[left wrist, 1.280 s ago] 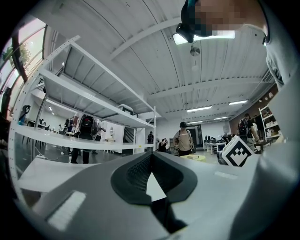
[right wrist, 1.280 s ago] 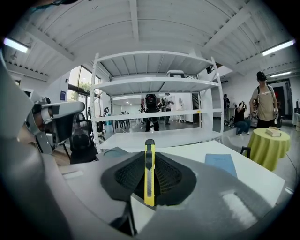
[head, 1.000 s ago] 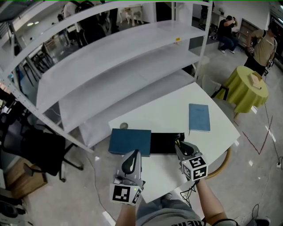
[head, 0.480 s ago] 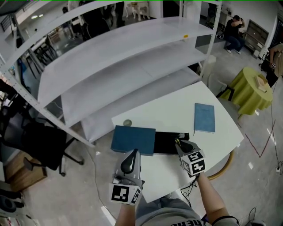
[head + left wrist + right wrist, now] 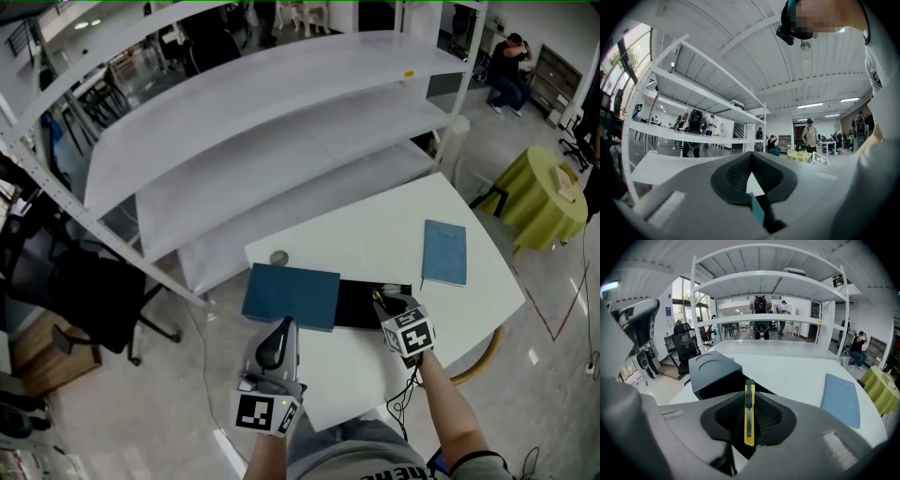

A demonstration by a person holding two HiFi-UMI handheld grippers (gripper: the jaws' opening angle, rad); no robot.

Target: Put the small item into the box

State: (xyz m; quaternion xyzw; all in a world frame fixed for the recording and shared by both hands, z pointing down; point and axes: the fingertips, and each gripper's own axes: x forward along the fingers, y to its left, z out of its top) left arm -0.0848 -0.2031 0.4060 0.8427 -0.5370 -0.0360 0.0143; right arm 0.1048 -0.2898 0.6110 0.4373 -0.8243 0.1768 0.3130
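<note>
1. We see the right gripper (image 5: 382, 301) closed on a yellow utility knife (image 5: 749, 417). The knife stands upright between the jaws, its upper end rising just past their tips.
2. In the head view the knife (image 5: 377, 300) sits over the right part of the open black box (image 5: 361, 305). We cannot tell whether it touches the box.
3. We see the left gripper (image 5: 751, 157) with its jaws closed together at the tips and nothing between them. It is held over the near part of the desk (image 5: 375, 239), just in front of the box lid (image 5: 292, 295), and its tip (image 5: 283, 326) points toward the lid.
4. The blue lid lies flat at the left of the black box, touching it. In the right gripper view it (image 5: 712, 371) shows round embossed marks on top.
5. A blue notebook (image 5: 444, 253) lies closed on the right part of the desk, apart from the box. The right gripper view shows it (image 5: 841, 399) to the right of the jaws.
6. A small round object (image 5: 278, 257) rests on the desk just behind the lid's far left corner. We cannot make out what it is.
7. Behind the desk stands a white shelf rack (image 5: 262, 122). A round table with a green cloth (image 5: 544, 192) stands off to the right, and a black office chair (image 5: 84, 309) to the left.
</note>
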